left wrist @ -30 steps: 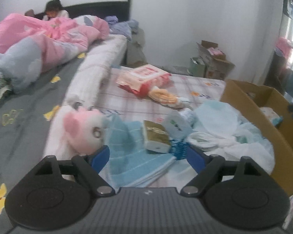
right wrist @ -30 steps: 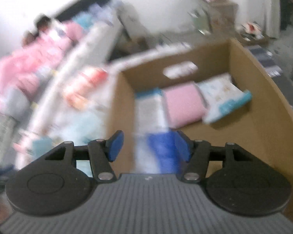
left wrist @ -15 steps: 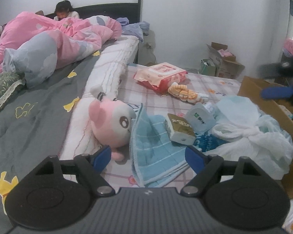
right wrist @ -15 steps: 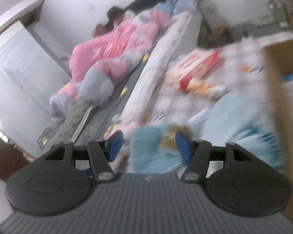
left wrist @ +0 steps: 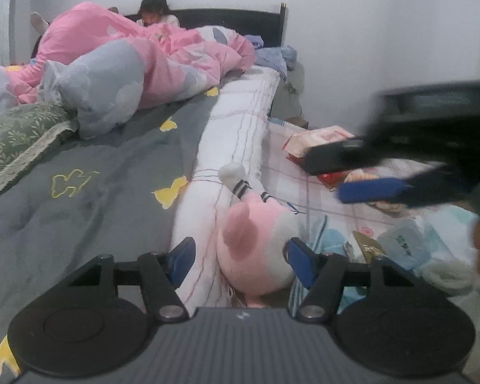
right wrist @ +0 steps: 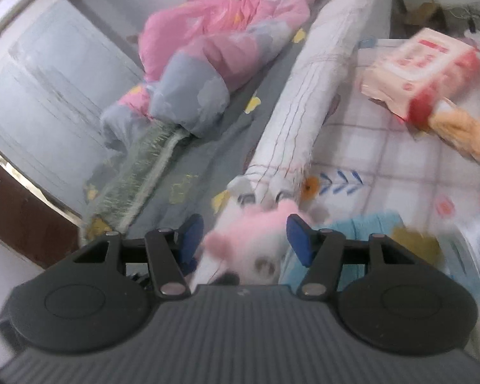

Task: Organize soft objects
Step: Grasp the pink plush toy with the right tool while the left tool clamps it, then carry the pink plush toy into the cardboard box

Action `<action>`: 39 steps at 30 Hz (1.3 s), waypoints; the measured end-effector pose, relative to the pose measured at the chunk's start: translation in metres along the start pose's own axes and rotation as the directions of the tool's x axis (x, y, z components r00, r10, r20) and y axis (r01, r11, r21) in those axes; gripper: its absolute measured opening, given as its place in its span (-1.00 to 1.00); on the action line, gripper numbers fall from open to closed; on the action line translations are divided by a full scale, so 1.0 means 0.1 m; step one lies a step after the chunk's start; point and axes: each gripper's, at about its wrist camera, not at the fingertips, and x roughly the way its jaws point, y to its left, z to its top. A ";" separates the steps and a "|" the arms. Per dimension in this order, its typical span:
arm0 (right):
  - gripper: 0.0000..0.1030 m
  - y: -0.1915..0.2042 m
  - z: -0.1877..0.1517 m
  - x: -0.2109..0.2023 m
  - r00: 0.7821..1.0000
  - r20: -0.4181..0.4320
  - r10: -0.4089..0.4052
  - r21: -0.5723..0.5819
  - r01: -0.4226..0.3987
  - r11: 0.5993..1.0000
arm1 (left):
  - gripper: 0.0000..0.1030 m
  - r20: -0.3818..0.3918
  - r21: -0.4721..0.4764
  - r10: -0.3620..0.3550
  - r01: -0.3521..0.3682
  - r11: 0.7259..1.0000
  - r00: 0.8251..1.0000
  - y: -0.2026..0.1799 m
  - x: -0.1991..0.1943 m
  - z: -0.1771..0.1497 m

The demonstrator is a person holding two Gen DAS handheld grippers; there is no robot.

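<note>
Pink plush toy (left wrist: 256, 249) between seemingly open left gripper (left wrist: 240, 257)

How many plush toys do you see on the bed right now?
1. The pink-and-white plush toy lies against the long white bolster, between the open fingers of the left claw; the right claw is over it too. Bedding may hide others.

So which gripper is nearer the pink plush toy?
Left, apparently. The open left gripper straddles the pink plush toy; the right gripper approaches open, seemingly just above it.

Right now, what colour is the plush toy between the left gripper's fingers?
Pink and white plush toy, clearest in the left wrist view, framed by the open left gripper.
</note>
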 end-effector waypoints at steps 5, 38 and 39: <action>0.19 -0.09 0.20 0.68 0.991 -0.117 -0.067 -0.035 0.064 0.997 | 0.24 -0.032 0.003 -0.031 0.031 1.000 0.999 0.00 0.22 0.03; 0.16 0.75 -0.02 -0.82 0.972 0.222 0.076 -0.130 -0.048 0.990 | 0.19 0.234 0.219 -0.130 0.078 0.973 0.963 -0.40 -1.15 0.36; 0.16 0.73 -0.04 -0.96 0.967 0.244 0.069 -0.122 -0.040 0.992 | 0.19 0.237 0.238 -0.162 0.104 0.966 0.958 -0.49 -1.21 0.39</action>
